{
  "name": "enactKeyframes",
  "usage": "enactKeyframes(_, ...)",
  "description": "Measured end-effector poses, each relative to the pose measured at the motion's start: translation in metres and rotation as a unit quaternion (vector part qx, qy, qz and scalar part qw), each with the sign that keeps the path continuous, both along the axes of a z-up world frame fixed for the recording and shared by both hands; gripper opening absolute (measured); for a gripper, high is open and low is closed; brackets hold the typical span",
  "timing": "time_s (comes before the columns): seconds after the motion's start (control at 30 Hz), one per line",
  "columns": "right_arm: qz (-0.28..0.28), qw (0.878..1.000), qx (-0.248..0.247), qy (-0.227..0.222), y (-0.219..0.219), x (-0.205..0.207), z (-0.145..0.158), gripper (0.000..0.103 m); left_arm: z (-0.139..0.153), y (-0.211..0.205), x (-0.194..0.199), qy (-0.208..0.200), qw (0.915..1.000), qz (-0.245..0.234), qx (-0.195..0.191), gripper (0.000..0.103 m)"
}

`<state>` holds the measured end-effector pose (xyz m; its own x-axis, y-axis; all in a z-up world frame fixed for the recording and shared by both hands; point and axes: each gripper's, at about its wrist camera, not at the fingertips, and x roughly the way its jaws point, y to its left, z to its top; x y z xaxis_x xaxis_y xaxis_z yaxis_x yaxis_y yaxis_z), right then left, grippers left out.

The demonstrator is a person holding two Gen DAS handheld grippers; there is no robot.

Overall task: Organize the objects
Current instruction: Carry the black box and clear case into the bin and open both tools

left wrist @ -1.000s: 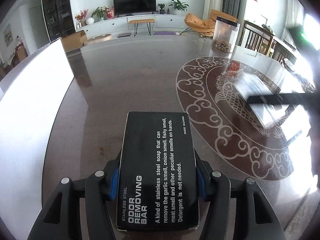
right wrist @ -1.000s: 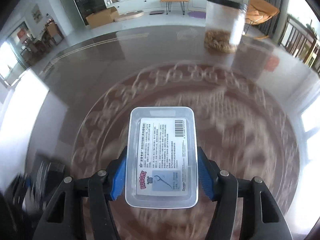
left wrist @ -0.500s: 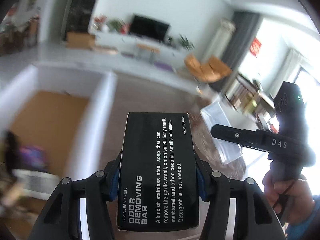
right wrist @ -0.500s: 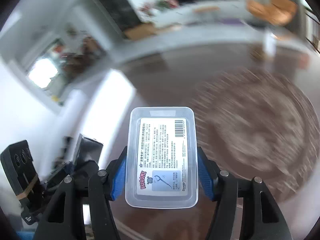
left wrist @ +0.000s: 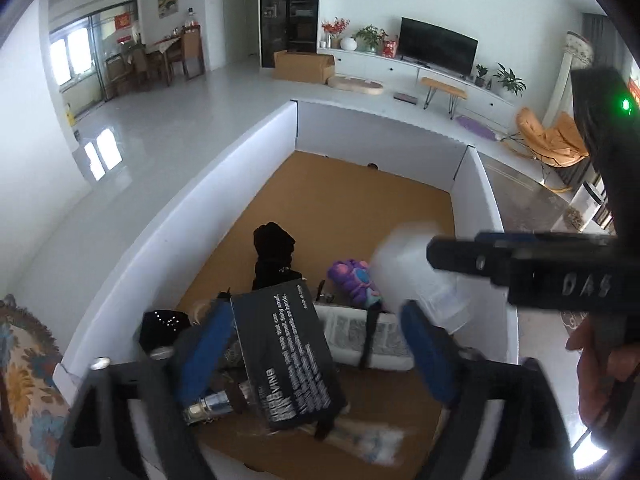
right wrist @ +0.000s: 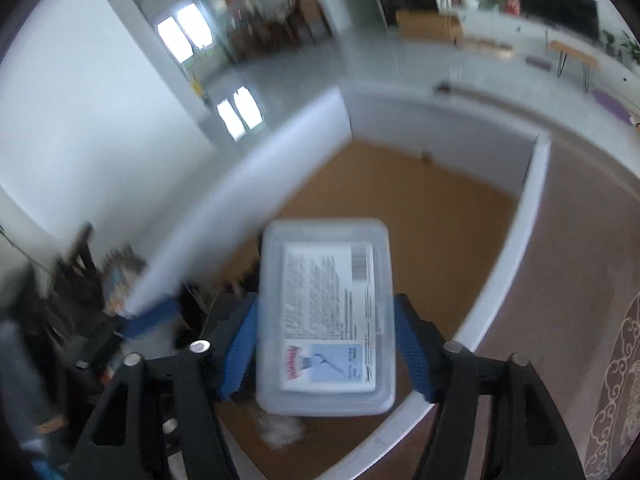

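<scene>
My left gripper [left wrist: 316, 344] tips down over the white box [left wrist: 248, 152], jaws just opened wide, black soap box [left wrist: 288, 356] loose and tilted. My right gripper [right wrist: 324, 344] has just been opening around the clear case [right wrist: 326, 316] above it; grip unclear.

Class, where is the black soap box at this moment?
In the left wrist view, the black soap box sits tilted between the left gripper's just-opened jaws, above the white cardboard box and beside a purple toy.
</scene>
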<state>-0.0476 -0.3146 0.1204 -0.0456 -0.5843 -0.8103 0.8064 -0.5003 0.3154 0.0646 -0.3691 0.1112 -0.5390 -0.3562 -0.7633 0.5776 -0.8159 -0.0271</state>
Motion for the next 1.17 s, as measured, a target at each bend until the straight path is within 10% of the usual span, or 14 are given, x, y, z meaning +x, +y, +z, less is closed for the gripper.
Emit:
enactKeyframes(0.2, -0.016, 0.999, 0.011, 0.041, 0.023, -0.007, 0.01, 0.081, 0.024, 0.025, -0.015, -0.03, 0.9893, 0.087, -0.113, 0.103)
enactKeyframes(0.37, -0.044, 0.995, 0.024, 0.081, 0.045, -0.023, 0.035, 0.087, 0.04, 0.015, 0.011, 0.037, 0.9854, 0.162, -0.036, 0.103)
enactKeyframes(0.53, -0.051, 0.992, 0.055, 0.103, 0.054, -0.026, 0.043, 0.089, 0.04, 0.012, 0.008, 0.016, 0.9891, 0.146, -0.008, 0.103)
enactKeyframes(1.17, -0.015, 0.987, 0.091, 0.133, 0.05, -0.004, 0.024, 0.089, 0.044, 0.027, 0.011, -0.001, 0.9877, 0.148, -0.049, 0.103)
